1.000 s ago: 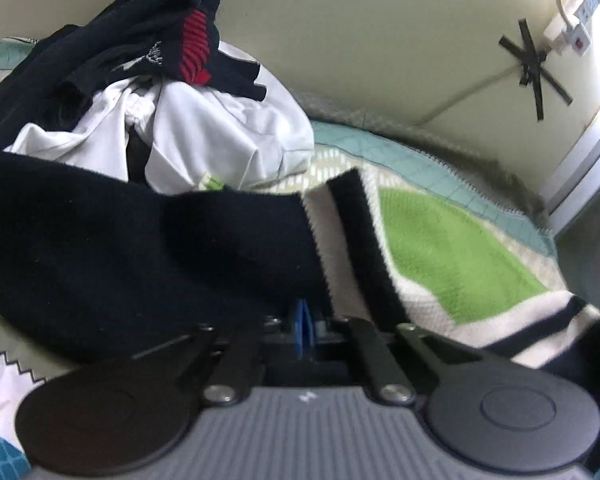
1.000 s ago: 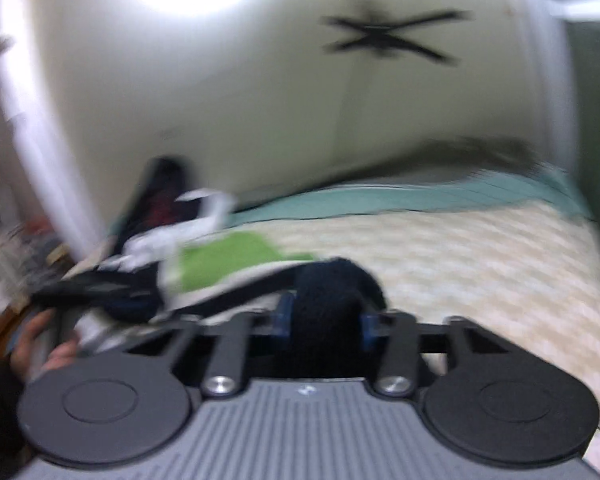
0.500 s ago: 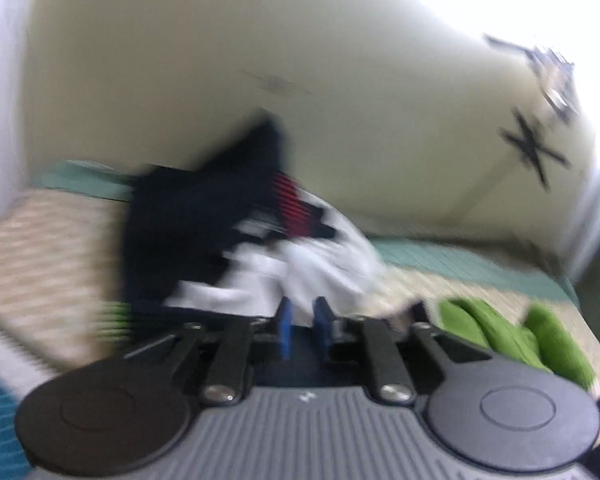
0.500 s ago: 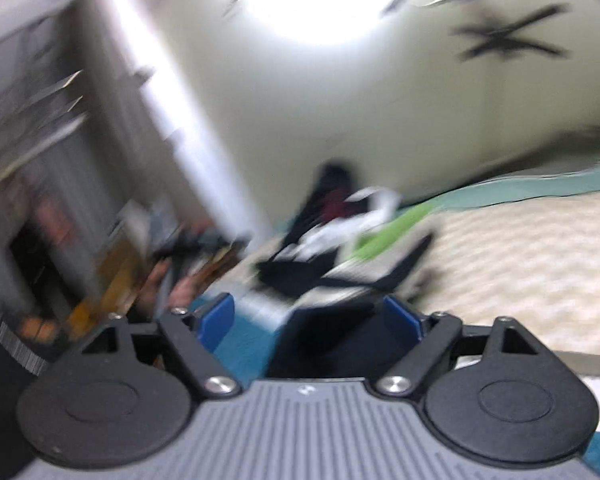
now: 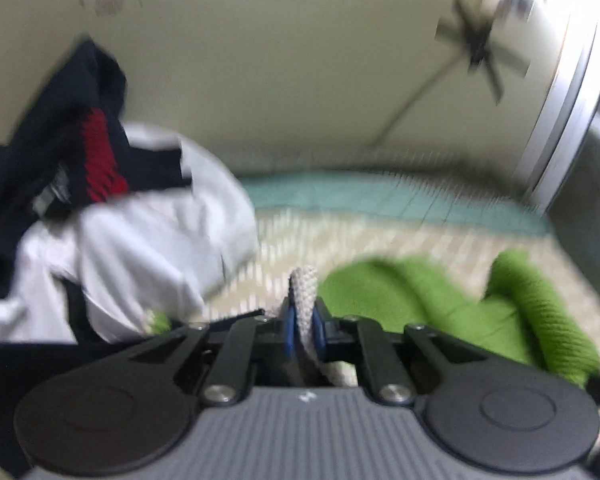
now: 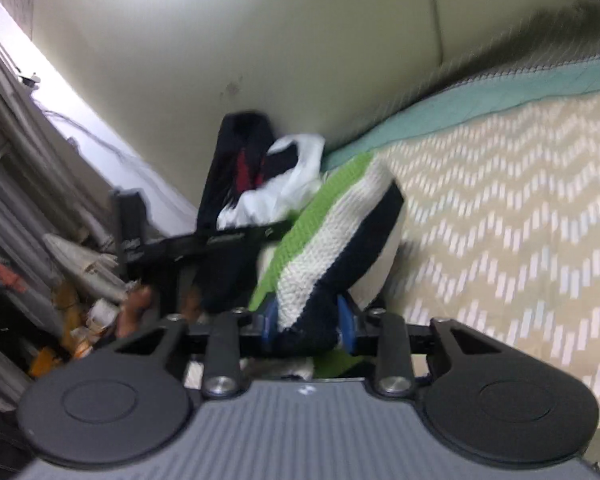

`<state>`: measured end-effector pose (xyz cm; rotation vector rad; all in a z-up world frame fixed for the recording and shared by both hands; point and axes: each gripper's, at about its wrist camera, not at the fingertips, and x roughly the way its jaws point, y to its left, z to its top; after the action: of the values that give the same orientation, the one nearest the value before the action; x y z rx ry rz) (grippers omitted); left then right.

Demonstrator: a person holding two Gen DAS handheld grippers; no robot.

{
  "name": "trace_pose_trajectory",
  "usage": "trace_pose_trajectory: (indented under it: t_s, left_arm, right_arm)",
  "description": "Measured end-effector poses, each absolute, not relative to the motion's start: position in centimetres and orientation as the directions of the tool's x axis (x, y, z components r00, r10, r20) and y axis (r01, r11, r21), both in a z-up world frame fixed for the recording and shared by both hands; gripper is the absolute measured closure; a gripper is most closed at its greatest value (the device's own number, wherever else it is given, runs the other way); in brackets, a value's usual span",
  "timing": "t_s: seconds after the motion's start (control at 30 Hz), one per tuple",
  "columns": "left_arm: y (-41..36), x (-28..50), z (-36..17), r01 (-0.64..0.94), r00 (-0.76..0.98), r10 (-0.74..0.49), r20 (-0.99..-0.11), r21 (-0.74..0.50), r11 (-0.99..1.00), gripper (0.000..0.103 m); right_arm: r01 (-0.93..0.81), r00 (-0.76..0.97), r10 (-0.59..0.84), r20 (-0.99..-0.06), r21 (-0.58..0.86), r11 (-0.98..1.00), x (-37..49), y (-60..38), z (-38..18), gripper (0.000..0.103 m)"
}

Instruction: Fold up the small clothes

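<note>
Both grippers pinching the same knit sweater over the bed

The left gripper [image 5: 302, 330] is clamped on a white knit edge, the right gripper [image 6: 307, 322] on a bunched white-and-navy fold of the sweater [image 6: 332, 224], which is held up above the bedspread [image 6: 520, 216]. It looks like soft, thick, floppy knit that'll sag and stretch, so hems or corners are probably the best place to grab. Laundry pile [image 5: 112, 208] sits behind. No readable labels; too blurry.

sweater [image 6: 332, 240]: chunky knit cloth | bedspread [image 6: 520, 208]: matt woven cloth
</note>
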<state>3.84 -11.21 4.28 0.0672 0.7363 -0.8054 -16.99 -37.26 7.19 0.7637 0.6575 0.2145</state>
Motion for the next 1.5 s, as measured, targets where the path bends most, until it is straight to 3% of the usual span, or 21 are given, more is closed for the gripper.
trace_pose_trajectory:
  t_s: [0.13, 0.27, 0.4, 0.53, 0.6, 0.63, 0.67, 0.73, 0.77, 0.87, 1.0, 1.1, 1.17, 1.2, 1.27, 1.3, 1.33, 1.37, 1.5]
  left_arm:
    - [-8.7, 2.5, 12.0, 0.72, 0.496, -0.733, -0.465, -0.251, 0.647, 0.094]
    - [-8.1, 0.9, 19.0, 0.728, 0.578, -0.748, -0.327, -0.208, 0.653, 0.094]
    - [-8.1, 1.3, 22.4, 0.703, 0.636, -0.732, -0.244, -0.207, 0.68, 0.094]
    - [-13.4, 3.1, 21.7, 0.633, 0.731, -0.64, -0.237, -0.116, 0.766, 0.092]
    - [-17.8, 5.1, 18.2, 0.563, 0.781, -0.53, -0.329, 0.004, 0.827, 0.088]
    - [-19.2, 6.1, 16.2, 0.547, 0.777, -0.477, -0.411, 0.064, 0.835, 0.088]
    - [-19.7, 6.6, 13.9, 0.543, 0.748, -0.44, -0.497, 0.077, 0.836, 0.091]
    - [-17.6, 6.0, 10.6, 0.591, 0.657, -0.5, -0.563, -0.027, 0.806, 0.088]
    - [-16.1, 5.2, 9.1, 0.609, 0.615, -0.53, -0.584, -0.074, 0.789, 0.088]
    - [-12.4, 2.1, 5.5, 0.664, 0.455, -0.606, -0.653, -0.204, 0.719, 0.058]
    - [-11.5, -2.9, 1.5, 0.743, 0.197, -0.655, -0.73, -0.325, 0.586, 0.046]
    - [-11.0, -6.1, -0.1, 0.761, 0.169, -0.651, -0.74, -0.322, 0.563, 0.038]
    - [-10.5, -6.9, -0.2, 0.751, 0.139, -0.667, -0.732, -0.362, 0.553, 0.042]
    - [-10.6, -6.6, -0.3, 0.733, 0.122, -0.678, -0.725, -0.395, 0.554, 0.052]
    - [-11.1, -7.0, -0.6, 0.724, 0.169, -0.658, -0.734, -0.36, 0.588, 0.092]
    - [-11.5, -6.9, -0.7, 0.726, 0.19, -0.65, -0.736, -0.341, 0.597, 0.092]
    - [-11.7, -6.3, -0.7, 0.712, 0.181, -0.653, -0.736, -0.36, 0.603, 0.093]
    - [-11.5, -6.0, -0.3, 0.695, 0.169, -0.658, -0.734, -0.384, 0.608, 0.093]
    - [-7.5, -5.5, 4.1, 0.69, 0.22, -0.738, -0.638, -0.433, 0.58, 0.094]
  right_arm:
    - [0.034, 0.862, 0.297, -0.411, 0.631, 0.775, -19.8, -37.4, 12.5, 0.093]
    - [0.065, 0.963, 0.059, -0.261, 0.442, 0.895, -24.1, -38.5, 20.9, 0.096]
    - [0.311, 0.948, -0.284, -0.144, 0.227, 0.923, -27.8, -39.7, 26.4, 0.097]
    - [0.533, 0.842, -0.531, -0.095, 0.0, 0.846, -25.6, -40.9, 26.9, 0.096]
    - [0.604, 0.787, -0.61, -0.093, -0.086, 0.792, -22.2, -42.4, 24.5, 0.085]
    - [0.632, 0.756, -0.647, -0.099, -0.147, 0.761, -19.9, -43.1, 22.3, 0.048]
    - [0.641, 0.727, -0.669, -0.158, -0.195, 0.743, -18.2, -44.1, 20.1, 0.044]
    - [0.617, 0.679, -0.63, -0.376, -0.173, 0.768, -16.7, -45.9, 15.9, 0.059]
    - [0.593, 0.7, -0.553, -0.451, -0.065, 0.803, -18.3, -46.5, 14.2, 0.058]
    - [0.523, 0.769, -0.376, -0.517, 0.169, 0.836, -24.2, -46.6, 10.7, 0.05]
    - [0.481, 0.779, -0.26, -0.571, 0.276, 0.832, -30.0, -45.5, 7.4, 0.046]
    - [0.437, 0.781, -0.159, -0.604, 0.347, 0.83, -30.6, -44.6, 6.5, 0.045]
    - [0.405, 0.772, -0.1, -0.627, 0.365, 0.838, -30.0, -43.3, 5.9, 0.044]
    - [0.388, 0.772, -0.072, -0.632, 0.378, 0.841, -29.2, -42.7, 5.5, 0.045]
    - [0.365, 0.771, -0.058, -0.634, 0.366, 0.856, -27.5, -40.8, 4.8, 0.053]
    - [0.369, 0.767, -0.092, -0.634, 0.319, 0.873, -26.9, -39.7, 4.8, 0.06]
    - [0.377, 0.758, -0.132, -0.639, 0.263, 0.888, -26.1, -38.9, 4.8, 0.083]
    - [0.385, 0.752, -0.149, -0.642, 0.244, 0.89, -25.4, -38.6, 5.0, 0.092]
    - [0.401, 0.787, -0.157, -0.597, 0.302, 0.865, -26.4, -38.9, 7.7, 0.099]
